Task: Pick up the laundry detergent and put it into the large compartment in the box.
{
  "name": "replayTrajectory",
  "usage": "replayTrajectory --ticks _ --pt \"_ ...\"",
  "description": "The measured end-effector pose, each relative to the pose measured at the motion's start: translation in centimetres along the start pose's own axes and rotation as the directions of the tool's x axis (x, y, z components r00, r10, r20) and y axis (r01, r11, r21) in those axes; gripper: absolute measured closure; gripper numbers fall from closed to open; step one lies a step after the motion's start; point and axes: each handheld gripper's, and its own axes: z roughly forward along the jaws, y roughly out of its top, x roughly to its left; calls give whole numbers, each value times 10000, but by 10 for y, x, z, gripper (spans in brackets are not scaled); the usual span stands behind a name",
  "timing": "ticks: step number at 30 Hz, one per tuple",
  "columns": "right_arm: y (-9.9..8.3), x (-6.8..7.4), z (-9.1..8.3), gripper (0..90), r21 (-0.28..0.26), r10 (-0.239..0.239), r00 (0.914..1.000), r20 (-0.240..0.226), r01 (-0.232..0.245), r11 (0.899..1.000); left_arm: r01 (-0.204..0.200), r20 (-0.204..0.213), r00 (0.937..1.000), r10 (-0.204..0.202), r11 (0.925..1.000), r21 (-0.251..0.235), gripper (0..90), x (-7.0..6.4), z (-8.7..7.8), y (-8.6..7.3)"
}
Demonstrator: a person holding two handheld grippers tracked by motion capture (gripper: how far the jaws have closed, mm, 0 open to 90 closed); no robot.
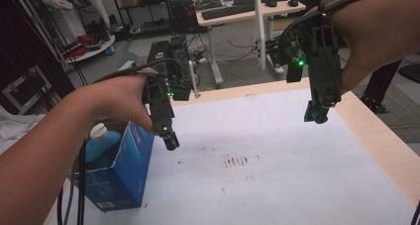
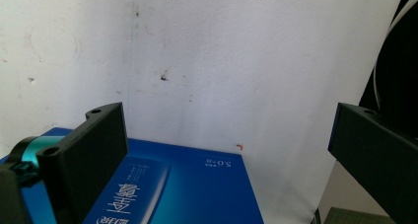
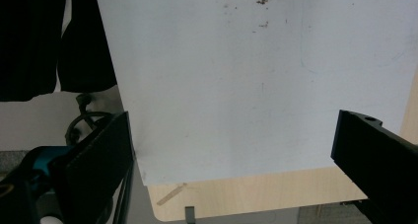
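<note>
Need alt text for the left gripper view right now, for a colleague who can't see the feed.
The left gripper hangs open above the white table cover, its two black jaws set wide apart with nothing between them. Below them lies the face of a blue box with white printed characters, near the cover's edge.

I see the blue carton standing upright at the near left corner of the bench, on its white cover. Its top is open, with a flap raised toward the middle of the bench. A bottle stands inside it, light blue with a white cap that pokes out above the carton's rim. The carton's front face carries a small white label low down. From my left gripper view, the carton's broad blue side shows white printed characters and a paler blue panel, lying just below my jaws.
</note>
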Motion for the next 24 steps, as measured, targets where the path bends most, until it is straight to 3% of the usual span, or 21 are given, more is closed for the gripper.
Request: replayTrajectory --ticks 24 --pt "-2 2 -1 15 -55 -15 10000 -36 15 10000 12 124 9999 -12 10000 25 16 -3 2 3"
